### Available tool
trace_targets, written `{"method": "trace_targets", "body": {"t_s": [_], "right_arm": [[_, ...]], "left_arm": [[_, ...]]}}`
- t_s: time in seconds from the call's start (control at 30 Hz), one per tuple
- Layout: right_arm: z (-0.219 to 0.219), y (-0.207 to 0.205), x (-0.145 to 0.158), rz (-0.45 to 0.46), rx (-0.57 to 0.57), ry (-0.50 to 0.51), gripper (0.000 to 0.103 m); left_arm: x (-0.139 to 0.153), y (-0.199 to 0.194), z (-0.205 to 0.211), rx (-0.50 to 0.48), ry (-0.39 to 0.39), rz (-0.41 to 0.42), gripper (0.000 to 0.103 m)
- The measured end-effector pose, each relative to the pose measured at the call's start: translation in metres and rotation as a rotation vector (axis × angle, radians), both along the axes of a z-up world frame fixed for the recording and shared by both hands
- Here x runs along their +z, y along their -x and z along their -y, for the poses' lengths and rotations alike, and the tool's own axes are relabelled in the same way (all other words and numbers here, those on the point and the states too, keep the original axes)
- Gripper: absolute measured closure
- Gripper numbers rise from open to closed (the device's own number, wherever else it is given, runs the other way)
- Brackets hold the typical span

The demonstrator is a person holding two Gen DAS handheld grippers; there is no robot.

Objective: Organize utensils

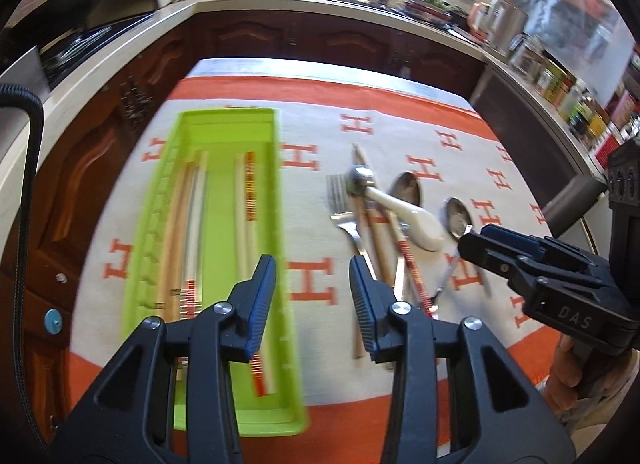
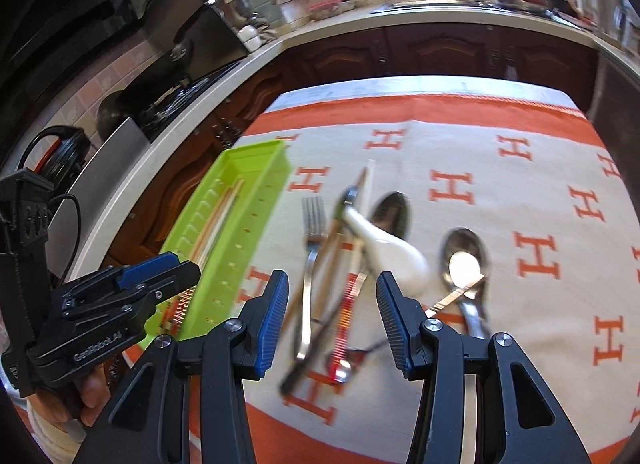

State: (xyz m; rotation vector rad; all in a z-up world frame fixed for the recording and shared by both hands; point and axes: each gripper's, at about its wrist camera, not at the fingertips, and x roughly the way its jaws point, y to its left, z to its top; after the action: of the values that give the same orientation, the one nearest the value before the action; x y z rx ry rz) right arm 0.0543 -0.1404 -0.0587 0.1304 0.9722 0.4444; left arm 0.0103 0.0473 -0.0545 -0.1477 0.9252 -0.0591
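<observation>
At the left of the table lies a long lime-green tray [image 1: 276, 167], set lengthwise on a cream cloth [image 1: 320, 135] with an orange border and orange H marks. Inside it are several chopsticks [image 1: 188, 232] laid along its length: a plain wooden group near the left wall, which is notched with a row of small slots, and a pale pair with red-and-gold banded ends [image 1: 250, 187] near the right wall. The green floor between the two groups is bare.

The left gripper [image 1: 312, 300] hangs over the near right wall of the tray, its blue-padded fingers apart with nothing between them; one finger is above the tray, the other above the cloth beside it.

To the right of the tray, well apart from it, the loose utensils lie in a heap on the cloth. A steel fork [image 2: 310, 248] lies at the left of the heap, tines pointing away. Beside it, more chopsticks [image 2: 344, 304] cross one another, one with a red banded end. A white ceramic spoon [image 2: 384, 244] lies slantwise on top of them, partly covering a steel spoon [image 2: 392, 211] behind it. Another steel spoon [image 2: 464, 260] lies furthest right, a thin banded stick across its handle.

The right gripper [image 2: 332, 316] hovers above the heap, fingers apart and empty, the crossed chopsticks showing in the gap. Dark wooden cabinets and a pale counter surround the table.
</observation>
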Motion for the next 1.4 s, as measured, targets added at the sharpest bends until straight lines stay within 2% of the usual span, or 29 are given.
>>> {"method": "trace_targets", "body": {"t_s": [0.17,0.33,0.63,0.8,1.17,1.4], "right_arm": [[0.032,0.002,-0.013,-0.020,-0.045,0.002,0.056],[0.057,0.005,-0.030,-0.044,-0.084,-0.003,0.056],[0.075,0.004,-0.051,-0.075,-0.116,-0.030,0.056],[0.080,0.003,-0.053,-0.065,-0.122,-0.028,0.057],[0.092,-0.018,-0.045,-0.023,-0.117,0.062,0.068],[0.096,-0.036,-0.062,-0.060,-0.073,0.149,0.072]], "left_arm": [[-0.006,-0.007,0.028,-0.036,0.009,-0.010,0.068],[-0.021,-0.015,0.039,-0.053,0.026,-0.043,0.068],[-0.046,-0.032,0.054,-0.083,0.071,-0.098,0.069],[-0.051,-0.046,0.065,-0.101,0.082,-0.111,0.076],[-0.051,-0.070,0.086,-0.119,0.089,-0.130,0.079],[-0.047,-0.074,0.089,-0.139,0.112,-0.131,0.079]]}}
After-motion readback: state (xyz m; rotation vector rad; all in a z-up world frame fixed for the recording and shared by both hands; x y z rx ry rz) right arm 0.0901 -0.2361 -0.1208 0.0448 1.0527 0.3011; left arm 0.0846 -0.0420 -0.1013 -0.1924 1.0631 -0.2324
